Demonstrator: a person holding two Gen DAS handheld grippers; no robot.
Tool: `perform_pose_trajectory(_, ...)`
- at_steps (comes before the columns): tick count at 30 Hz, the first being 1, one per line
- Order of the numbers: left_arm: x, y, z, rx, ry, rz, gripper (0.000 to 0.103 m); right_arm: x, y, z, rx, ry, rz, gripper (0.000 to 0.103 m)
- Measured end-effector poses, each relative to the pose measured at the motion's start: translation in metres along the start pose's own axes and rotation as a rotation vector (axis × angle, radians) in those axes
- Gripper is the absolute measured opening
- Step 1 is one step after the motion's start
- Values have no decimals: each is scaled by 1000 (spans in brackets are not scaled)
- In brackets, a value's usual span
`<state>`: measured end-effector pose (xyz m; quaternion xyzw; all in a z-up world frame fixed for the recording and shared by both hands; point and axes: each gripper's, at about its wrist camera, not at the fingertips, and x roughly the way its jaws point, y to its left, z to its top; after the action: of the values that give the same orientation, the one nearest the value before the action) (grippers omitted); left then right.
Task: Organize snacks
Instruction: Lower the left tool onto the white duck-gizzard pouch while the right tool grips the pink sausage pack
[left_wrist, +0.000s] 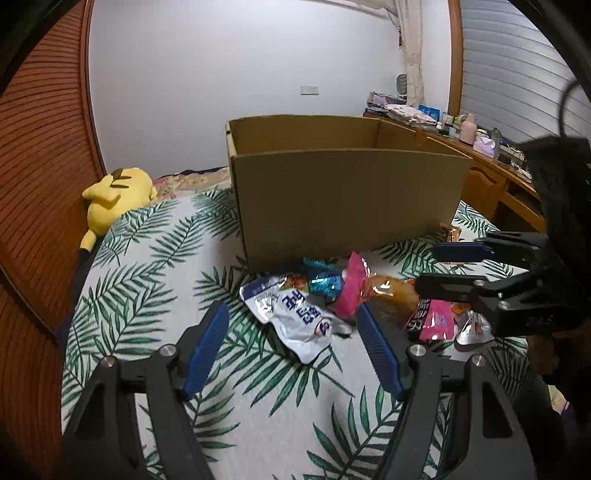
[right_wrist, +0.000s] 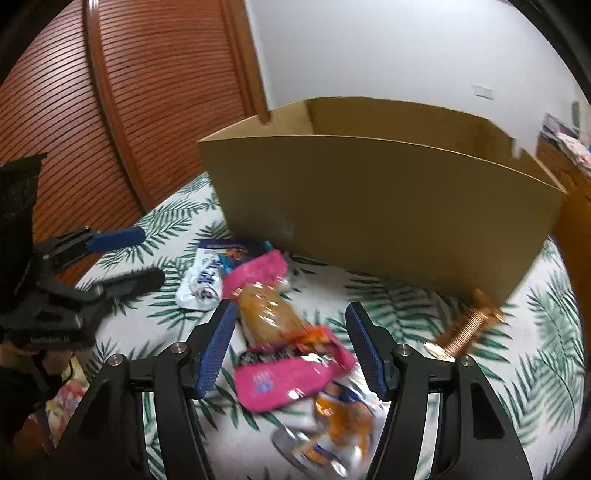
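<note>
Both grippers, left (left_wrist: 291, 347) and right (right_wrist: 291, 350), hang with fingers spread and empty over snack packets (left_wrist: 306, 317) heaped on the bed (left_wrist: 155, 266), beside the cardboard box (left_wrist: 343, 199) likely meant for them.

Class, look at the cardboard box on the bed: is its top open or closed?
Open. The cardboard box stands upright with no lid; both views show its inner walls over the near rim.
</note>
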<state>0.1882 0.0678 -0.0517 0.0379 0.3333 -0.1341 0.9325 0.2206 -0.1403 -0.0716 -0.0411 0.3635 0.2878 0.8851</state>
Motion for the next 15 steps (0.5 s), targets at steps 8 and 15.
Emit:
perform_pose_trajectory(8,2,9,-8,-29,21,19,72,27,16,8,-74,71,27,61)
perform_pose_trajectory(15,7,15,-13,-49,33,24,72,42,20,7,-98,116,18,61)
